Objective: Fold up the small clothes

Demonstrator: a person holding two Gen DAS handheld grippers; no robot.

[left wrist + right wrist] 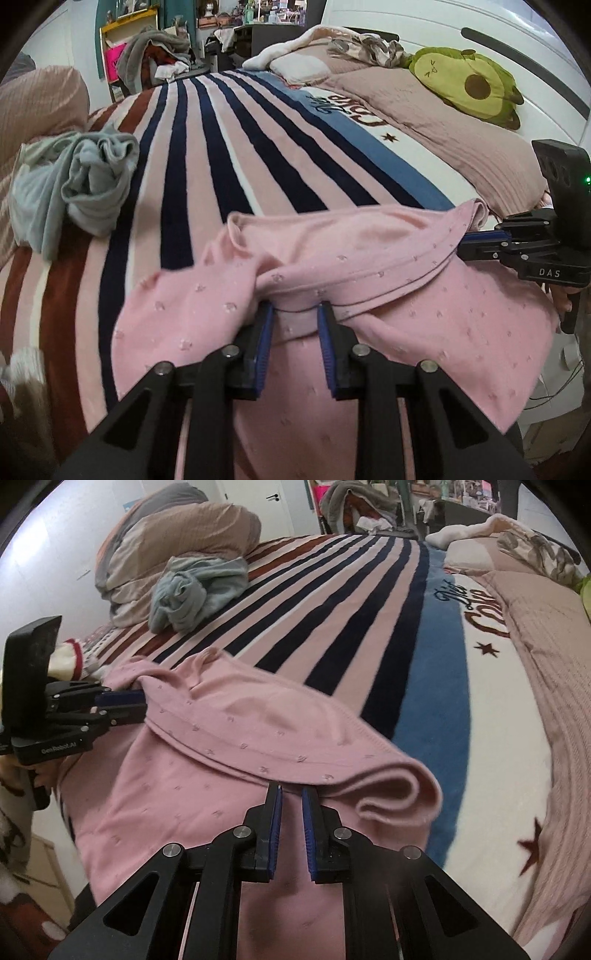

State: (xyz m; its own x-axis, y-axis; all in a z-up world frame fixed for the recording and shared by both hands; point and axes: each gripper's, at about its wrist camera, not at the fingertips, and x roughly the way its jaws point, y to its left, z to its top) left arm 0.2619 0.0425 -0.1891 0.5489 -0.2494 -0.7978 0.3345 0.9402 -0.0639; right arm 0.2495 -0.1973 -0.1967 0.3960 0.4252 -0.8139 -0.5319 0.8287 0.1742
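Pink garment (pixel 369 325), dotted with small woven flecks, spread across the near edge of the bed, over the striped blanket (pixel 207 177). Hem edge lifted and doubled back toward the bed's middle, forming a long roll parallel to the near edge.

Left tongs (pixel 295 308) clamped on the folded hem, blue pads (pixel 264 343) pinching a thin band of cloth between them. Tips buried under the roll. Same tongs seen side-on in the right wrist view (pixel 125 701), tips hidden inside the fold nearer the bed's left side.

Right tongs (pixel 291 794) pressed together on the same hem, nearer the bed's right side, only a sliver of fabric between the pads (pixel 307 823). Seen in the left wrist view (pixel 472 240), entering the fold from the right, fingers of a hand (pixel 565 299) under the handle.

Crumpled grey-green garment (pixel 74 184) lying apart toward the left edge of the bed, beside a bundled beige duvet (pixel 177 535). Avocado plush (pixel 469 85) at the far right side, against the white headboard (pixel 406 22). Beige quilt (pixel 461 140) along the right side. Clutter of clothes and shelves beyond the far edge.
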